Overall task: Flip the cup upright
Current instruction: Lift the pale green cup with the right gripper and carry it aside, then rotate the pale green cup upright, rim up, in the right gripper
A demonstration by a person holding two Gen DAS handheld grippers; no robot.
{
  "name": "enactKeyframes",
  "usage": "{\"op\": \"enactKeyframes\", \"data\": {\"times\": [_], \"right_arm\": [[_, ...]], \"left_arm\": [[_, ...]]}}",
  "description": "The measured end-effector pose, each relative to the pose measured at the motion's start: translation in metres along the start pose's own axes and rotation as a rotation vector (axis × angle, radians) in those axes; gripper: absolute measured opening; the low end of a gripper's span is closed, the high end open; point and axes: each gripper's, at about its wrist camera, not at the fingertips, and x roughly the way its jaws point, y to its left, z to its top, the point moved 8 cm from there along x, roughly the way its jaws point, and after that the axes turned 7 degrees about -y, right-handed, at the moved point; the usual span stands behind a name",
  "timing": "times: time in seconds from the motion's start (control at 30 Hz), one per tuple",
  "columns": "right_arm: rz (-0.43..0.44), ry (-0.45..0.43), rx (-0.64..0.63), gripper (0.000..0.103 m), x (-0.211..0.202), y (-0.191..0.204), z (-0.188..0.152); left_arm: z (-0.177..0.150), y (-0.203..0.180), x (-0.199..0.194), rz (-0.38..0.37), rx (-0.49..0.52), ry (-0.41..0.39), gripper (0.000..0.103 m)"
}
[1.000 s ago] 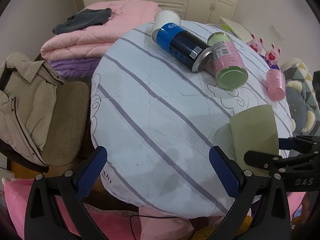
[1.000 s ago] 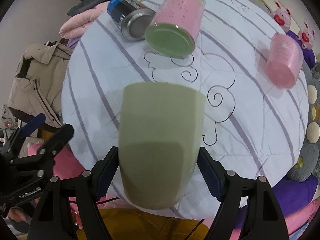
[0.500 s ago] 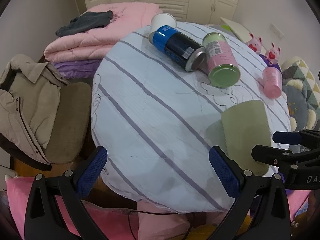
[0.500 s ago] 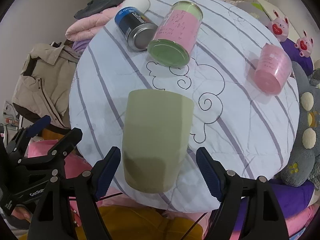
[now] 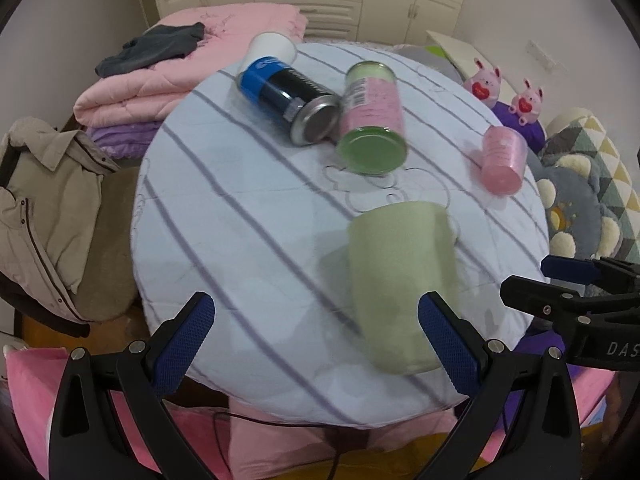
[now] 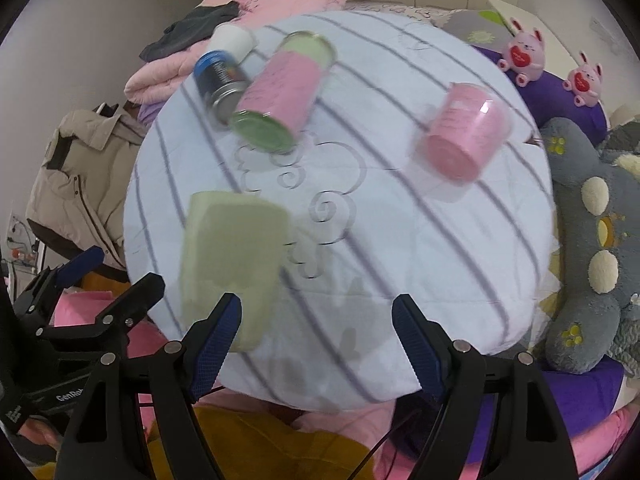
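Cup [image 5: 400, 284] looks light, stiff, slick plastic; I'd pinch its sides midway. My left gripper [image 5: 316, 344] and right gripper [image 6: 316, 344] are spread, empty.

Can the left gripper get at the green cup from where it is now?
Probably yes. The left gripper is open, and the green cup stands mouth-down on the table just ahead, toward its right finger. Nothing lies between them; the right gripper is open and off to the side.

black plastic tongs [image 5: 316, 330], blue textured pads [image 5: 182, 338], silver screws, white lettering.
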Motion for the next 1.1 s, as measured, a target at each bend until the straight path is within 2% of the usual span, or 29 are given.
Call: {"op": "enactKeyframes", "data": {"times": [0.23, 0.47, 0.73, 1.03, 1.07, 1.1], "right_arm": [[0.015, 0.005, 0.03, 0.079, 0.0, -0.04, -0.002], [0.046, 0.05, 0.044, 0.079, 0.015, -0.065, -0.008], [0.076, 0.075, 0.043, 0.079, 0.026, -0.079, -0.005], [0.096, 0.108, 0.049, 0.079, 0.041, -0.089, -0.001], [0.097, 0.111, 0.048, 0.079, 0.043, -0.089, -0.001], [0.099, 0.115, 0.049, 0.079, 0.044, -0.089, 0.0]], "left_arm": [[0.003, -0.03, 0.016, 0.03, -0.001, 0.051, 0.103], [0.005, -0.047, 0.032, 0.057, -0.008, 0.097, 0.103], [0.008, -0.054, 0.051, 0.09, -0.028, 0.154, 0.103], [0.007, -0.06, 0.069, 0.086, -0.051, 0.213, 0.103], [0.006, -0.061, 0.071, 0.084, -0.05, 0.22, 0.101], [0.005, -0.062, 0.073, 0.084, -0.045, 0.23, 0.09]]}}
